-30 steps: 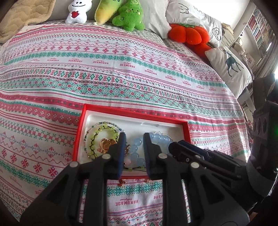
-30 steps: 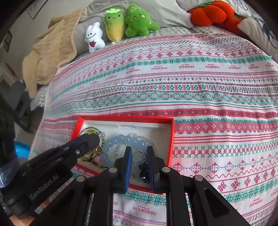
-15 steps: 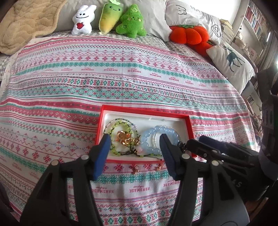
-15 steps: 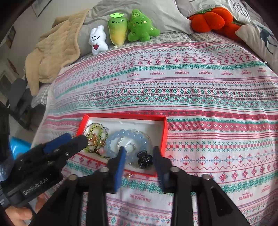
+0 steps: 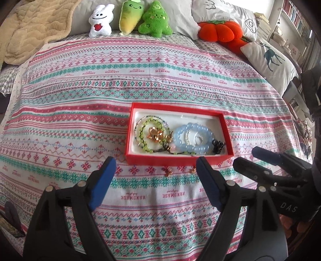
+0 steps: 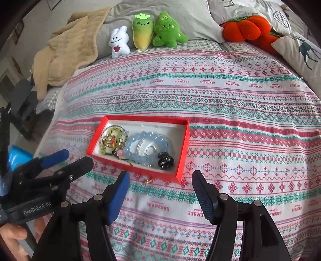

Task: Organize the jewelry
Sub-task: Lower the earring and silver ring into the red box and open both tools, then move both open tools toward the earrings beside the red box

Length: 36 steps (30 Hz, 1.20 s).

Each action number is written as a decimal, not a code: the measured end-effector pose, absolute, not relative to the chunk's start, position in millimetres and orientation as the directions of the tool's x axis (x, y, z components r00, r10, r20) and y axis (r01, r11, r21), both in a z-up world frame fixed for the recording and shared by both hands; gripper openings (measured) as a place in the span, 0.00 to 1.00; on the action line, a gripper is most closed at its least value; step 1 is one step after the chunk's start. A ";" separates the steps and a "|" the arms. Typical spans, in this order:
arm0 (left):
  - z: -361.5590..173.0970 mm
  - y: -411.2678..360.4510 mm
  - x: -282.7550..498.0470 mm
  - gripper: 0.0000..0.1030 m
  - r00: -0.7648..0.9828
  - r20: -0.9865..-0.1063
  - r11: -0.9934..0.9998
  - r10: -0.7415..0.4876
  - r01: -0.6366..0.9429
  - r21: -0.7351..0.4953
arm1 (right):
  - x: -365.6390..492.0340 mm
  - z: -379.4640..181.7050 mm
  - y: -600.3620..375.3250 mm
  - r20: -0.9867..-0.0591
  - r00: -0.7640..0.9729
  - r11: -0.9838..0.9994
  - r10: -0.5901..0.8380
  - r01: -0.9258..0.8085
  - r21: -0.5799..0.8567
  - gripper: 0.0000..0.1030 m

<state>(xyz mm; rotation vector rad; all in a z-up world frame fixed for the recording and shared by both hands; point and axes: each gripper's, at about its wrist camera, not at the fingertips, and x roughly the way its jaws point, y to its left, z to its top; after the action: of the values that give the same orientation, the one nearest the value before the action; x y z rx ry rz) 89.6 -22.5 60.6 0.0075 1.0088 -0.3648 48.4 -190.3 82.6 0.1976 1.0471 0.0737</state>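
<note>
A red jewelry box [image 5: 176, 157] [image 6: 181, 160] lies on the patterned bedspread. It holds a pale blue bead bracelet [image 5: 192, 137] [image 6: 140, 146], a green bead bracelet [image 5: 145, 130] [image 6: 112, 130], gold pieces [image 5: 156, 134] [image 6: 109, 140] and a black hair clip [image 5: 218, 145] [image 6: 165, 159]. Two small gold earrings [image 5: 169, 171] [image 6: 149, 180] lie on the bedspread just in front of the box. My left gripper [image 5: 155, 174] is open and empty, held back from the box. My right gripper [image 6: 160, 188] is open and empty too.
Plush toys [image 5: 128, 18] [image 6: 152, 34], an orange pumpkin cushion [image 5: 218, 30] [image 6: 246, 28] and a deer pillow [image 5: 272, 58] line the far side of the bed. A beige blanket [image 6: 68, 52] lies at the far left. The bed's left edge drops to the floor [image 6: 18, 112].
Both grippers have opened wide and pulled back from the box. The black hair clip and the gold pieces now lie free in the box.
</note>
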 end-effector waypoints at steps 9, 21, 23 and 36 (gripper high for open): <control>46.2 -6.9 74.4 0.81 0.423 -0.867 0.943 -0.264 0.301 -0.140 | 31.2 73.8 -187.6 -0.876 0.462 0.985 0.137 0.027 0.168 0.72; 15.5 10.8 53.9 0.81 0.372 -0.901 0.941 -0.224 0.324 -0.100 | 13.1 57.5 -185.4 -0.896 0.433 0.991 0.102 0.031 0.128 0.73; 10.5 12.3 52.5 0.81 0.366 -0.904 0.940 -0.220 0.328 -0.095 | 10.8 53.7 -184.8 -0.898 0.429 0.992 0.098 0.028 0.121 0.73; -21.9 3.3 51.0 0.81 0.377 -0.904 0.915 -0.201 0.402 -0.036 | 4.8 15.8 -170.4 -0.913 0.402 0.997 0.071 -0.059 0.051 0.73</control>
<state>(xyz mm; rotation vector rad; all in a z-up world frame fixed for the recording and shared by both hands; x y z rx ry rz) 51.0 3.3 -21.9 0.2027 1.1204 -0.3891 4.8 -170.4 15.8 0.0113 1.1545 0.0821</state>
